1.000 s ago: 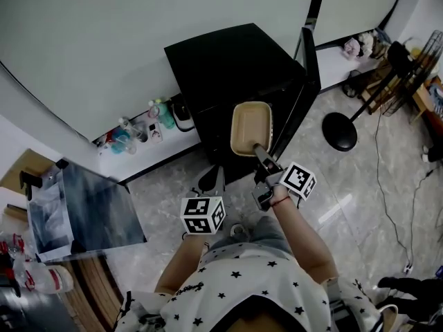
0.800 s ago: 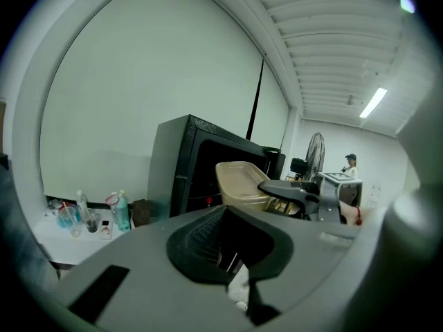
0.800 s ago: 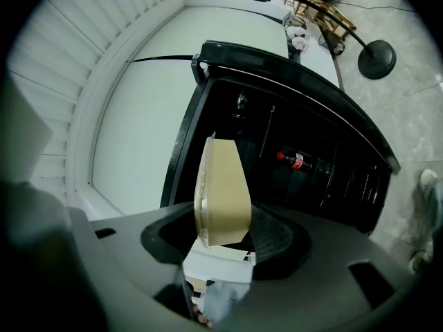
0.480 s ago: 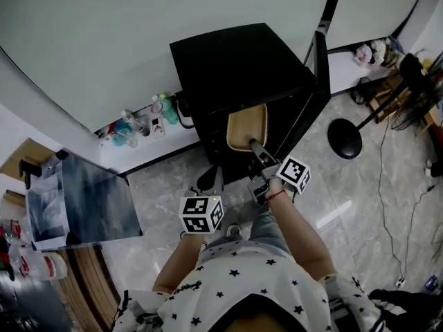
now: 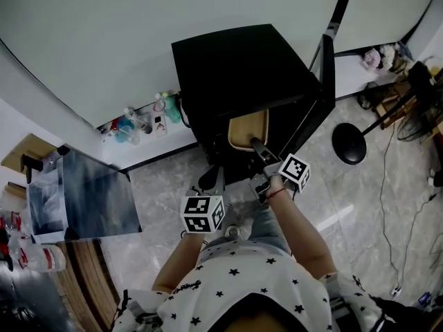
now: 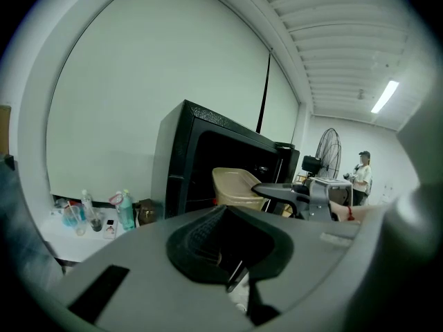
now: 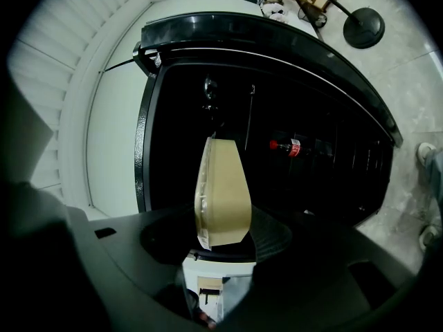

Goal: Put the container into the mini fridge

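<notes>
- Right gripper [image 7: 223, 239]: the jaws are closed on the near edge of the container [image 7: 223, 189], a shallow beige tray with rounded corners, seen edge-on between them.
- Container: held at the open front of the mini fridge [image 5: 235, 61]. In the head view its far part lies under the fridge's top edge and its near part juts out of the opening.
- Left gripper [image 6: 232, 272]: the jaws are drawn together with nothing between them. It is held low in front of the mini fridge, left of the container, touching neither.
- Marker cubes: one on the left gripper [image 5: 203, 214] and one on the right gripper [image 5: 295, 171], both in front of the mini fridge.
- Fridge door [image 5: 324, 88]: swung open on the right side of the mini fridge, beside the right gripper.
- Red-capped bottle [image 7: 287, 146]: inside the dark interior of the mini fridge. Whether it sits on a shelf or a door rack cannot be told.
- Small bottles [image 5: 142, 124]: a row on the low white ledge along the wall, left of the mini fridge.
- Round black stand base [image 5: 349, 142]: on the floor to the right of the mini fridge, beyond the open door.
</notes>
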`<state>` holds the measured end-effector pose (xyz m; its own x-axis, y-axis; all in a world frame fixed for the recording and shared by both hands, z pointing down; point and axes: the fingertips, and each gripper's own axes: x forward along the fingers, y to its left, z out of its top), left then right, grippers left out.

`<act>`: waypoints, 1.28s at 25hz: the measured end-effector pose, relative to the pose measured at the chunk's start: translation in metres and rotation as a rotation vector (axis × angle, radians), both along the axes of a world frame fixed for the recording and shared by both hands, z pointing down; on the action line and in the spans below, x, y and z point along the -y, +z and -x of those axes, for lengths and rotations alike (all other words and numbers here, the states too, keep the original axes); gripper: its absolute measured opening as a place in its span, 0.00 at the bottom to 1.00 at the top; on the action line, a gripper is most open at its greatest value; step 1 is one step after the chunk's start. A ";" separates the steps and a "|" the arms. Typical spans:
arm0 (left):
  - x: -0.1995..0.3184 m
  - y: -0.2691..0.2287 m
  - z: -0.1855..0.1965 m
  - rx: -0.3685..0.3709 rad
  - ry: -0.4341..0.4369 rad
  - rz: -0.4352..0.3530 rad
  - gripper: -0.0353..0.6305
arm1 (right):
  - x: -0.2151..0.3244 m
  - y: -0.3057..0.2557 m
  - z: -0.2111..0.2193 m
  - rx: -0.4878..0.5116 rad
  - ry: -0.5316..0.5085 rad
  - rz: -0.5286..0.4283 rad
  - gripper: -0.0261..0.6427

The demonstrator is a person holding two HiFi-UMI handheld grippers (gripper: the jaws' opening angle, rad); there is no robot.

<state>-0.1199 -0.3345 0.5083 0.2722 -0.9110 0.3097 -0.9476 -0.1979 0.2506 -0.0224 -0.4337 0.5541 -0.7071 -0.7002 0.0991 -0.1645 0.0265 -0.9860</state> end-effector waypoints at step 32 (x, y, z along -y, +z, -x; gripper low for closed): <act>0.028 0.005 -0.012 -0.007 -0.031 0.005 0.07 | 0.071 0.006 0.006 0.049 0.062 0.054 0.37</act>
<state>-0.1079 -0.3629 0.5133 0.2459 -0.9177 0.3120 -0.9514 -0.1671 0.2586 -0.0283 -0.5048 0.5601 -0.6673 -0.7374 0.1042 -0.1152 -0.0360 -0.9927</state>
